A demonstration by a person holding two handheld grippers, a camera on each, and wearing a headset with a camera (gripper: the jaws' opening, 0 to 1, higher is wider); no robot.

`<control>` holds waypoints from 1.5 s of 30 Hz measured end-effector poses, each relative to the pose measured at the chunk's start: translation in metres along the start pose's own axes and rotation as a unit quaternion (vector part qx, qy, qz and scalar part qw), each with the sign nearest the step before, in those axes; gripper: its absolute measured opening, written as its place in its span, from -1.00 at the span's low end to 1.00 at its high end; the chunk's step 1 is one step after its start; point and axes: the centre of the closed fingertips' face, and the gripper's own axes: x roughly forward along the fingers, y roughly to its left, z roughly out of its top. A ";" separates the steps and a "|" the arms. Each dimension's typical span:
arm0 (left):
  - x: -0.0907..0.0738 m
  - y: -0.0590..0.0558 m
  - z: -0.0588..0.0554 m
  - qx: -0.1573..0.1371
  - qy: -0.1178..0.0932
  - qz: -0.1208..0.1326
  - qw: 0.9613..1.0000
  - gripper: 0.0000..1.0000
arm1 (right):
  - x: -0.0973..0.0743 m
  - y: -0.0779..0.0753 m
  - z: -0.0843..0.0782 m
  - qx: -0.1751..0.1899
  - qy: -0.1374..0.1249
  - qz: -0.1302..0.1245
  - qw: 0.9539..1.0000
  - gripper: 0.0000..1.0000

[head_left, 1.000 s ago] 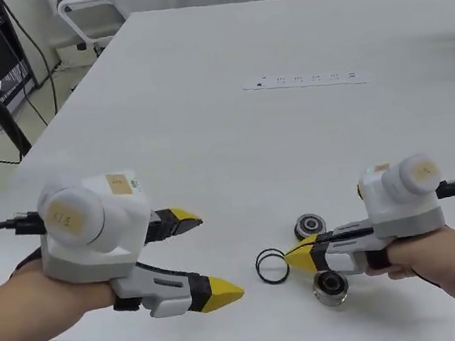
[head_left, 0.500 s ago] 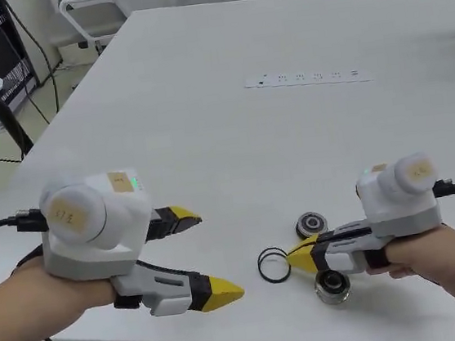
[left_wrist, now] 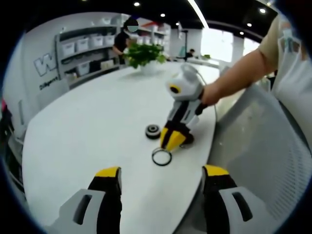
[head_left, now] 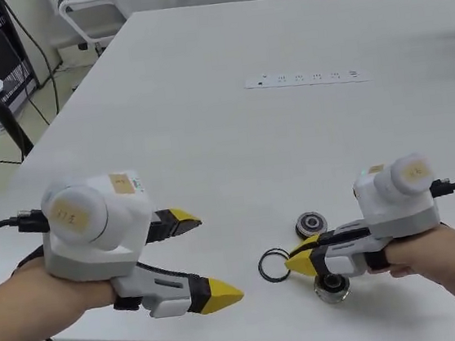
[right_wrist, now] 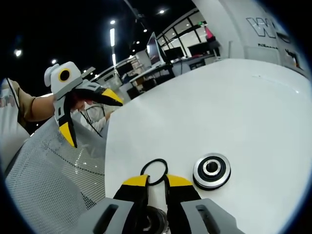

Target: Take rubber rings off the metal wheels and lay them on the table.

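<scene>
Left tongs (head_left: pixel 211 255) at 7 o'clock gape wide and empty, right tongs (head_left: pixel 297 258) at 5 o'clock are pinched almost closed on nothing above one metal wheel (head_left: pixel 331 287), tips just beside the black rubber ring (head_left: pixel 274 266) lying flat on the desk (head_left: pixel 206 123), second wheel (head_left: pixel 309 225) at the ring's 1 o'clock, power strip (head_left: pixel 306 79) far off at 12.

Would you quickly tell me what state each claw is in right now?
Left claw: open, holding nothing.
Right claw: nearly closed, tips at the black rubber ring; whether it grips it cannot be told.
</scene>
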 end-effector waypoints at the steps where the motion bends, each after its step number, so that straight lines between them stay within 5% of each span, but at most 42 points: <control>1: 0.000 0.000 0.000 0.000 0.000 0.000 1.000 0.36 | 0.000 0.000 0.000 0.000 0.000 0.000 1.000 -0.77; 11: 0.001 -0.002 0.000 0.005 0.007 -0.005 1.000 0.36 | -0.002 0.003 0.000 -0.015 0.004 -0.003 1.000 -0.57; 22: 0.007 0.004 0.004 0.008 0.010 -0.009 1.000 0.35 | -0.018 0.007 0.013 -0.022 -0.021 -0.005 1.000 -0.45; 34: 0.015 0.013 0.021 0.019 0.009 -0.011 1.000 0.34 | -0.049 -0.005 0.028 -0.021 -0.059 -0.028 0.998 -0.38; 45: 0.030 0.023 0.037 0.027 0.004 -0.012 1.000 0.30 | -0.072 -0.022 0.026 -0.014 -0.079 -0.058 0.995 -0.32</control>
